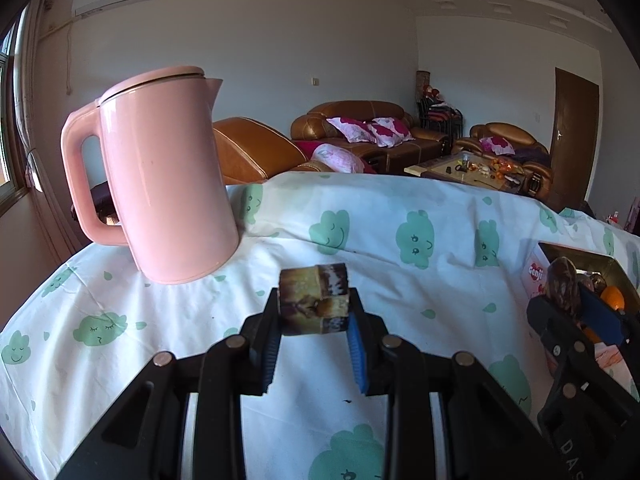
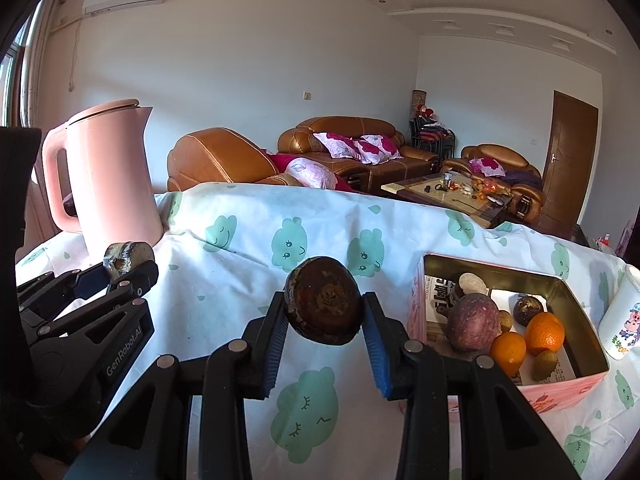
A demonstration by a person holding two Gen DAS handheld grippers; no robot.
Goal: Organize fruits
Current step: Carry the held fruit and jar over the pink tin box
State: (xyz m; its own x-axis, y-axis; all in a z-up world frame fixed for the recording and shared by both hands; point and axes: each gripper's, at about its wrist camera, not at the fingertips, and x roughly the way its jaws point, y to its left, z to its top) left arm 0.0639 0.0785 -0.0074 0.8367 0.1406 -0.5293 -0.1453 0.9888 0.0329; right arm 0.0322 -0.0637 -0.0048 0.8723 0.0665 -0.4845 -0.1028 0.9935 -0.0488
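Note:
My left gripper [image 1: 314,312] is shut on a short brown cut chunk of cane-like fruit [image 1: 314,298] and holds it above the cloth-covered table [image 1: 200,320]. It also shows at the left of the right wrist view [image 2: 120,270]. My right gripper [image 2: 325,312] is shut on a dark brown round fruit [image 2: 325,306], held above the table left of the pink tin box [image 2: 560,392]. The box holds a purple fruit [image 2: 474,322], two oranges [image 2: 544,332], a kiwi [image 2: 545,365] and a few small dark fruits. The right gripper shows in the left wrist view [image 1: 576,300].
A tall pink kettle [image 1: 168,176] stands at the table's back left. A white cartoon cup [image 2: 624,316] stands right of the box. Brown sofas [image 2: 360,152] and a coffee table [image 2: 452,192] lie beyond the table's far edge.

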